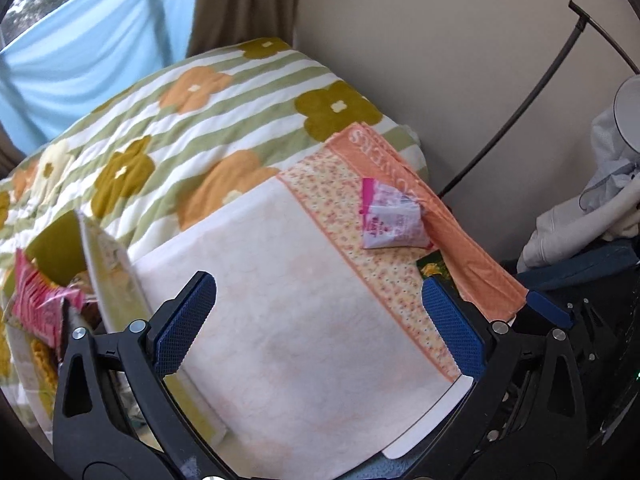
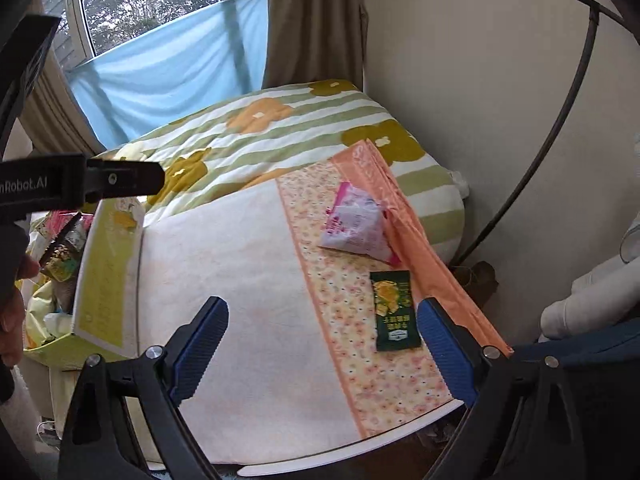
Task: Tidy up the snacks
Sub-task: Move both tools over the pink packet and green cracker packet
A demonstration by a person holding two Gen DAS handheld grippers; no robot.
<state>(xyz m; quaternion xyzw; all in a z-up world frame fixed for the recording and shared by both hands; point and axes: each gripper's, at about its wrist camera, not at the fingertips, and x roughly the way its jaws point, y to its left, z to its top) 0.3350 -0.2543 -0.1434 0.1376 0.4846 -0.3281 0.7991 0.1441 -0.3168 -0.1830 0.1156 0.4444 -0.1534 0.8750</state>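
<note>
Right wrist view is showing two packets lying sorted: white-and-pink triangular plastic pouch (image 2: 356,224), dark green flat sachet (image 2: 394,310); yellow-green cardboard box (image 2: 106,276) is holding more snacks; left gripper (image 1: 320,324) and right gripper (image 2: 322,348) are both hovering spread and empty

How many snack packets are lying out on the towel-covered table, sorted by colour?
Pink and white packet: 1
Dark green packet: 1
Total on the towel: 2
More snacks sit in the yellow-green box at the left edge, too jumbled to count.
</note>
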